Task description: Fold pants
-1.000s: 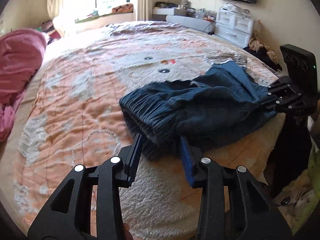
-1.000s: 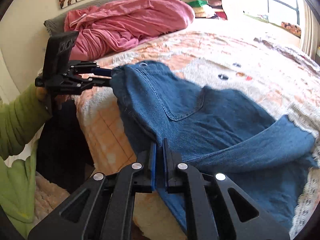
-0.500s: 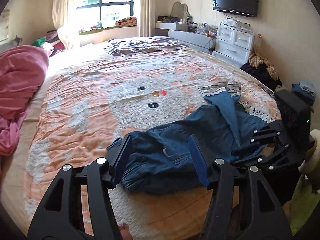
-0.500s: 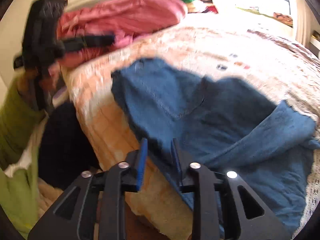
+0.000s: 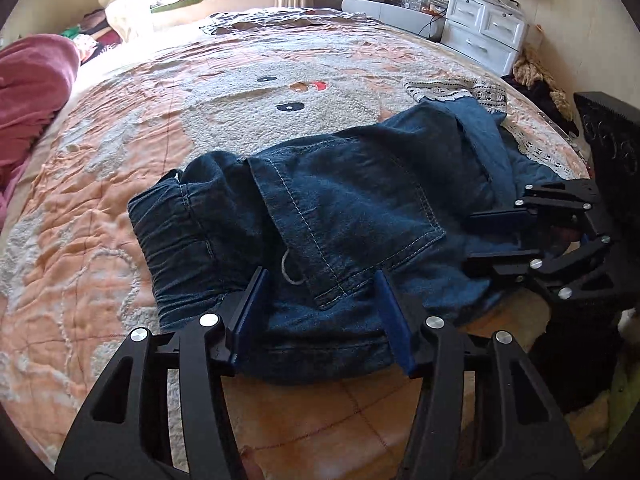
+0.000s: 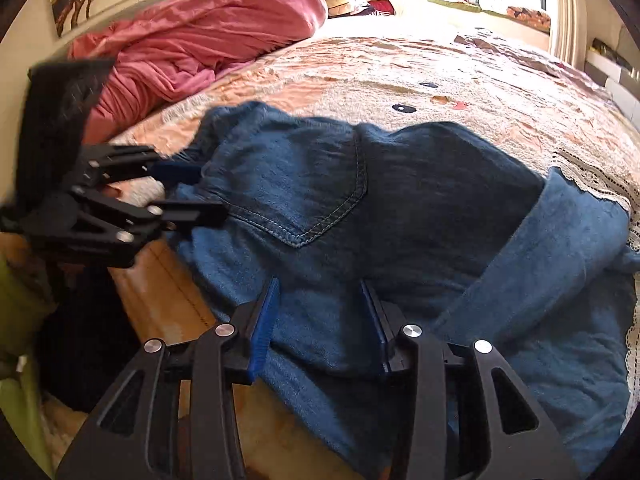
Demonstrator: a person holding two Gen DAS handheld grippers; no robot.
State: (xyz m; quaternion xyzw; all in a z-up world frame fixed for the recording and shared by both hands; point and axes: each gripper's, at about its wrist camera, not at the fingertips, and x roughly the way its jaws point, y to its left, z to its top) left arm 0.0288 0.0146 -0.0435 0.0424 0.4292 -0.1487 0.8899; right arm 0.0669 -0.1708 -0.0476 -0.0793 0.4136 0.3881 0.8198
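Note:
Dark blue jeans (image 5: 340, 208) (image 6: 400, 200) lie folded near the bed's front edge, back pocket up, with the elastic waistband (image 5: 172, 224) at the left end. My left gripper (image 5: 320, 316) hovers over the near edge of the jeans. Its jaws are closing, with denim lying between the pads and no pinch visible. From the right wrist it appears as the left gripper (image 6: 188, 192), fingers apart at the waistband end. My right gripper (image 6: 320, 320) (image 5: 488, 238) is opening over the leg end, with cloth lying loose between its pads.
A pink blanket (image 5: 32, 92) (image 6: 200, 52) is heaped at the head of the orange bedspread (image 5: 240, 64). White lace trim (image 5: 452, 90) lies past the leg end. White drawers (image 5: 484, 36) stand beyond the bed. A green sleeve (image 6: 16, 320) shows at the left.
The right gripper, shut on the denim edge a second ago, has let go and spread. The left gripper has widened and shifted over the pocket area. The jeans now lie flatter on the bed.

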